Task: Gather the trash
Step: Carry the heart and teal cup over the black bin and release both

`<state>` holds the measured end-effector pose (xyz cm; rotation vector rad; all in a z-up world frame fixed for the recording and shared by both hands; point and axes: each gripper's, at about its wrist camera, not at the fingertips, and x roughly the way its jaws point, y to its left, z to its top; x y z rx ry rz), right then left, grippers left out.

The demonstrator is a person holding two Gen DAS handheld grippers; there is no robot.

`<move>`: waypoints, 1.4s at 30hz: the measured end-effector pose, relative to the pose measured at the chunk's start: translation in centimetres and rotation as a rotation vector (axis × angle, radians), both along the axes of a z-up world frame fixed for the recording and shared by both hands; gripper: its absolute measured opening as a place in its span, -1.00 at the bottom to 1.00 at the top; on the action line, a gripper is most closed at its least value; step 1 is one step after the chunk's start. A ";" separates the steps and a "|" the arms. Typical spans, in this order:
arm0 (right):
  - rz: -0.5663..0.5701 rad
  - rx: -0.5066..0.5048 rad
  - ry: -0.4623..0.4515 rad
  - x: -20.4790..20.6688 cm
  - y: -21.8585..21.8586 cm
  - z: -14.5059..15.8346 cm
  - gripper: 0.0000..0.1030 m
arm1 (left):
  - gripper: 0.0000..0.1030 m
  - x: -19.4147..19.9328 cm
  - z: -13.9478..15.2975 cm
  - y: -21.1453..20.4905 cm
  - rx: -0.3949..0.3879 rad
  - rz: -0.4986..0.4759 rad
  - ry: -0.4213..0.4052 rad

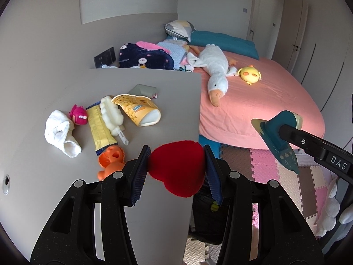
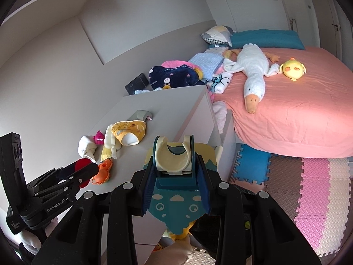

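While our left hand-held gripper (image 1: 176, 165) clamps the red plush heart (image 1: 177, 167) over the tabletop (image 1: 66, 88) edge, our right hand-held gripper (image 2: 174, 176) pinches a teal toy (image 2: 175, 203), snack wrappers (image 1: 136, 110) at ten o'clock.

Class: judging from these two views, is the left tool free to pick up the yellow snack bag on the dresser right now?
Probably not yet. The left tool is shut on a red plush heart, so it must drop that first. The yellow snack bag itself lies uncovered on the dresser top.

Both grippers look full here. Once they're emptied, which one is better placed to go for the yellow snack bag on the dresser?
Left, probably. The left gripper, shut on the red heart, hangs over the dresser near the snack bag; the right gripper holds a teal toy off its edge.
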<state>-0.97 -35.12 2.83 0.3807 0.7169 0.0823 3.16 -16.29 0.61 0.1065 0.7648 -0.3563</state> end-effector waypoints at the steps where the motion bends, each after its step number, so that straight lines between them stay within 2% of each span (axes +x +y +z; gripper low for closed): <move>1: -0.007 0.000 0.001 -0.2 -0.3 0.0 -0.29 | -0.07 0.0 0.0 -0.4 0.000 -0.008 0.001; 25: -0.167 -0.015 0.023 -4.0 -7.6 -0.5 -0.28 | -0.07 -1.5 -1.0 -9.6 0.024 -0.208 0.042; 34: -0.207 -0.006 0.044 -4.2 -9.8 -1.0 -0.24 | -0.05 -1.9 -2.6 -12.3 0.030 -0.291 0.106; 35: -0.217 -0.009 0.047 -3.9 -10.0 -1.0 -0.12 | 0.27 -1.8 -3.0 -12.5 0.030 -0.302 0.129; 36: -0.237 -0.027 0.047 -3.6 -10.3 -1.0 0.13 | 0.83 -1.6 -3.4 -12.6 0.032 -0.301 0.148; 37: -0.261 -0.053 0.038 -3.5 -10.5 -0.8 0.28 | 0.88 -1.6 -3.6 -12.6 0.033 -0.291 0.150; 39: -0.288 -0.079 0.033 -3.3 -10.9 -0.6 0.31 | 0.88 -1.4 -3.9 -12.2 0.044 -0.270 0.154; 42: -0.302 -0.059 0.032 -3.0 -11.6 -0.9 0.31 | 0.88 -1.2 -4.1 -11.3 0.029 -0.250 0.167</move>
